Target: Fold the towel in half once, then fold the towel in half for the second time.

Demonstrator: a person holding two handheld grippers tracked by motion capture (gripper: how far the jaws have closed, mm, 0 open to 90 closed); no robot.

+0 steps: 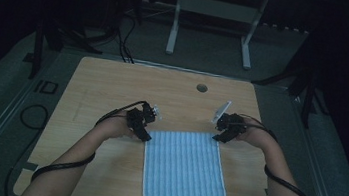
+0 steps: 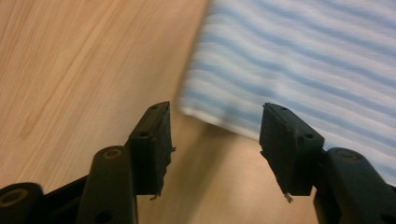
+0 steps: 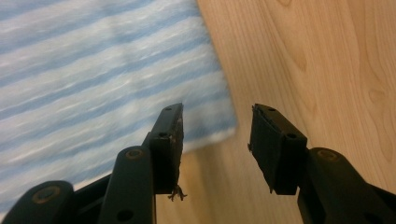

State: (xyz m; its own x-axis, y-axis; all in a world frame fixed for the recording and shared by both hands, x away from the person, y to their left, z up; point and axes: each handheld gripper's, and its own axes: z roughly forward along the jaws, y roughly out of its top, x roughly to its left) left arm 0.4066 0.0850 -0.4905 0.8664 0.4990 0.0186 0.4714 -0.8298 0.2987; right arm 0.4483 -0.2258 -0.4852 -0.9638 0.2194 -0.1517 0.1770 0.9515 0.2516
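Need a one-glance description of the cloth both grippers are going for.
Start at the wooden table. On its near half, right of centre, a rectangular towel lies flat, its far corners beside the left gripper and right gripper. It is the table's one soft thing, pale blue with fine white stripes.

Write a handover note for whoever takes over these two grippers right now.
Left gripper: jaws open, nothing between them, at the far left corner of the striped towel.
Right gripper: jaws open, holding nothing, at the towel's far right corner.
Towel: lying flat and unfolded on the wooden table, toward its near edge.
Done: both grippers are lined up on the far corners.
Left: neither corner is gripped yet; probably pinch both far corners next, then handle the towel.
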